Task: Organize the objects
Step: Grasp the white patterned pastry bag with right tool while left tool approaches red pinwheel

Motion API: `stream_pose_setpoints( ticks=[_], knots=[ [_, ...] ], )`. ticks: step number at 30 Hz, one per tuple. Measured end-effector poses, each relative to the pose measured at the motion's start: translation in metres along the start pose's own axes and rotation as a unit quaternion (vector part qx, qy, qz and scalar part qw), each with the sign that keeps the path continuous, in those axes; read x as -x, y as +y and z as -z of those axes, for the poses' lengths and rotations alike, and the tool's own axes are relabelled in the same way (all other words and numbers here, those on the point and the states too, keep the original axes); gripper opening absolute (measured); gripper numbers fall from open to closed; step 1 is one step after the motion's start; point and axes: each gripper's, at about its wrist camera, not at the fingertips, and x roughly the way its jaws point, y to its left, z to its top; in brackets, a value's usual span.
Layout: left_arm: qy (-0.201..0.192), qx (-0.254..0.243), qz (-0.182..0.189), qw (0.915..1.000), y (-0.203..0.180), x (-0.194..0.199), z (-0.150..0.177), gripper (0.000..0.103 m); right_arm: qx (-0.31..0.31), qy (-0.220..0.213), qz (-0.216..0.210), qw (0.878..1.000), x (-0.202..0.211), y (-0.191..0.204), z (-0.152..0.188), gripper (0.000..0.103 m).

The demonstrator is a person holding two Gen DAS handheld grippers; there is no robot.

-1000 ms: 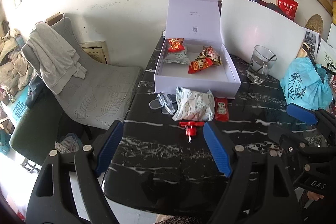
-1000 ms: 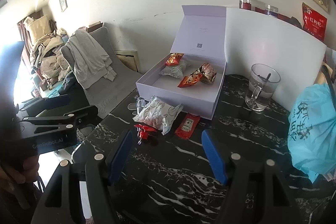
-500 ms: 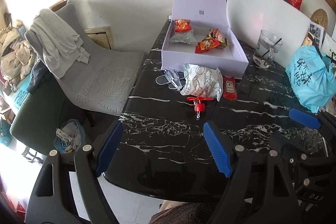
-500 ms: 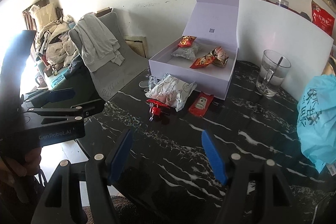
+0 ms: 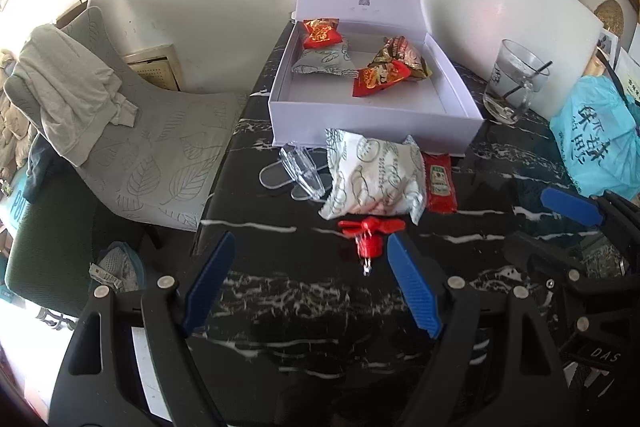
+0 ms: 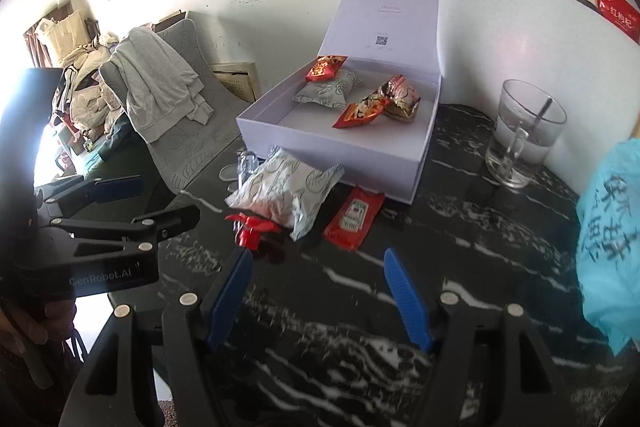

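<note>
An open white box (image 5: 372, 125) (image 6: 332, 151) on the black marble table holds several snack packets (image 5: 384, 75) (image 6: 360, 109). In front of it lie a white snack bag (image 5: 374, 179) (image 6: 286, 193), a red ketchup sachet (image 5: 439, 183) (image 6: 352, 217), a small red clip (image 5: 370, 235) (image 6: 250, 229) and a clear plastic piece (image 5: 300, 171). My left gripper (image 5: 310, 281) is open and empty, just short of the red clip. My right gripper (image 6: 318, 297) is open and empty, just short of the sachet.
A glass mug with a spoon (image 5: 514, 87) (image 6: 524, 133) stands right of the box. A blue plastic bag (image 5: 596, 143) (image 6: 612, 239) lies at the right. A white board (image 5: 500, 19) stands behind. A grey chair with clothes (image 5: 120, 131) is left of the table.
Both grippers have moved forward over the table toward the loose items in front of the box. Both stay open and empty.
</note>
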Motion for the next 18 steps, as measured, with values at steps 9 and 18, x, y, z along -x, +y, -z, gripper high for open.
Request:
stream_pose_setpoints(
  ticks=[9,18],
  knots=[
    [-0.003,0.015,-0.010,0.9998,0.019,-0.025,-0.026,0.078,0.008,0.002,-0.024,1.000,-0.037,-0.004,-0.030,0.070],
    [0.010,0.015,-0.007,0.9998,0.026,-0.057,-0.038,0.078,0.010,0.015,-0.029,0.999,-0.072,-0.006,-0.044,0.076]
  ],
)
